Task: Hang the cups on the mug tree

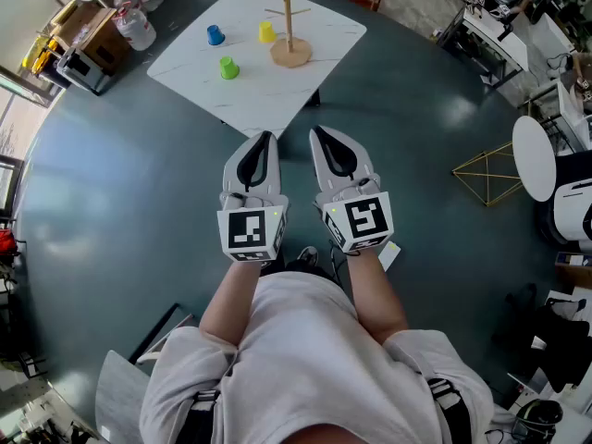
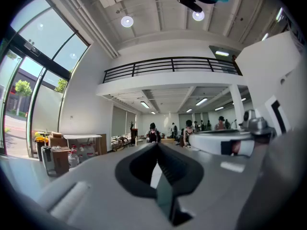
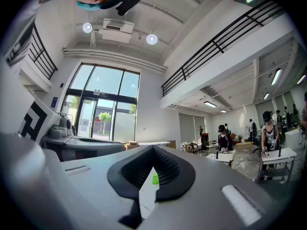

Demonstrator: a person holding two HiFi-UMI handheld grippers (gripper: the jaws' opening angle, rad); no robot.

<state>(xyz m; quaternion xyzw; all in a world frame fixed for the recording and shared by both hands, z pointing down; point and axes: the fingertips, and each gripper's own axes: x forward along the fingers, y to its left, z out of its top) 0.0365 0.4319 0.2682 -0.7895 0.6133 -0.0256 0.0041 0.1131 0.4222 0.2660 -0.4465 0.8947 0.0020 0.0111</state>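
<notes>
In a wide hall, blue cup (image 1: 215, 34), yellow cup (image 1: 266, 32) and green cup (image 1: 228, 67) stand on the white surface (image 1: 268, 100) beside the bare mug tree (image 1: 290, 54). Your left gripper (image 1: 264, 141) and right gripper (image 1: 319, 137), closed and empty, hang well short; no cup is hung yet.

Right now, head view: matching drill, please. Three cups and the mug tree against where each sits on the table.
Things:
1. blue cup
2. yellow cup
3. green cup
4. mug tree

Places, as the head view shows them:
A. nearest the viewer
B. rightmost on the table
C. leftmost
D. just left of the tree's base

Pairs: 1-C, 2-D, 3-A, 4-B.
</notes>
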